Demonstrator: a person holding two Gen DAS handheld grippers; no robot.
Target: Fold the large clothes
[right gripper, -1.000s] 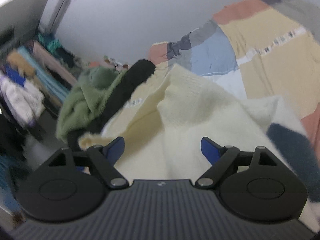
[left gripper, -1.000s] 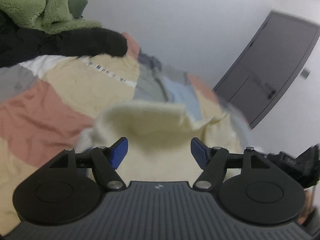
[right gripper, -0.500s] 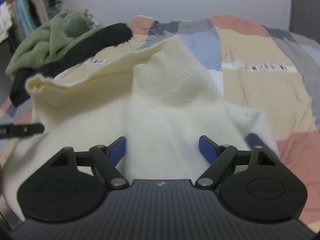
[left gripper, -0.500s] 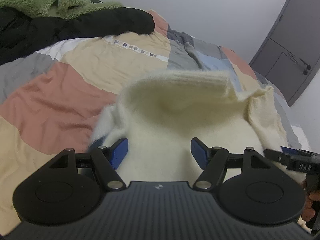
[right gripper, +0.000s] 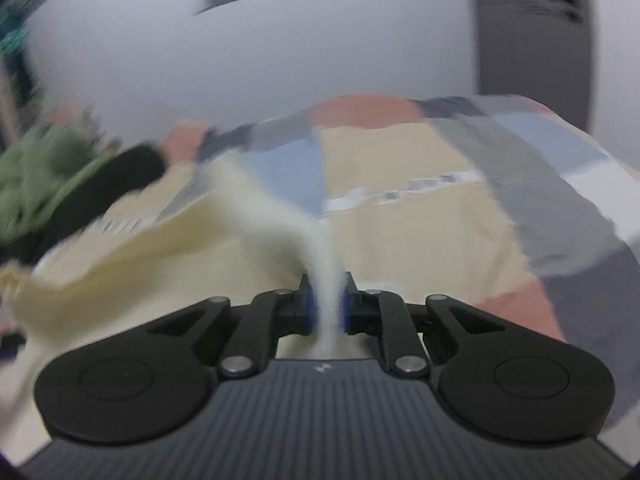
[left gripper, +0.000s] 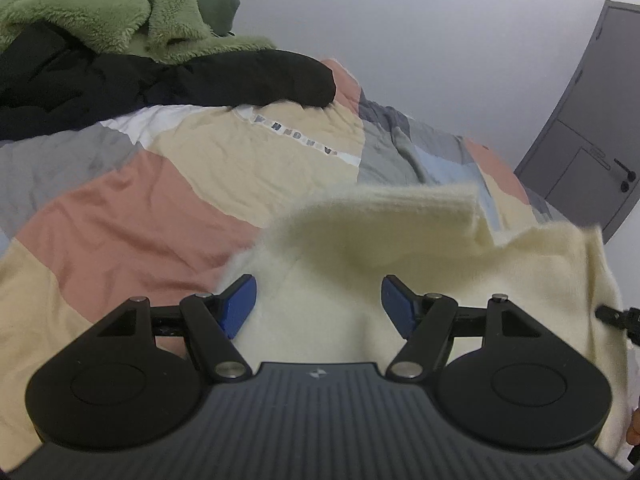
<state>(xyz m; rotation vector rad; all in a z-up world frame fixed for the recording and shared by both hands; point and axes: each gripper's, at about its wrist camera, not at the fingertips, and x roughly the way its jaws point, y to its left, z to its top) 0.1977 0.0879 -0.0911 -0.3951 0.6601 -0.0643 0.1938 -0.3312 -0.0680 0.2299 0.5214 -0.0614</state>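
A cream fluffy sweater (left gripper: 400, 248) lies bunched on the patchwork bedcover (left gripper: 120, 208), one folded edge raised. My left gripper (left gripper: 318, 300) stands open just above it, the fabric bulging up between the blue pads (left gripper: 240, 300) without being pinched. In the blurred right wrist view my right gripper (right gripper: 327, 304) is closing its jaws, and a thin strip of the sweater (right gripper: 160, 240) is squeezed between the pads and trails away to the left. Part of the other gripper tool (left gripper: 620, 316) shows at the right edge of the left wrist view.
A green fleece (left gripper: 100, 8) and a black garment (left gripper: 200, 76) are heaped at the far left of the bed. A grey door (left gripper: 592, 128) stands in the white wall at the right. Bare bedcover (right gripper: 420, 232) stretches beyond the sweater.
The right gripper went from wide open to clamped on a strip of the sweater, and its view swung sharply. The left gripper dipped a little toward the sweater and stayed open.
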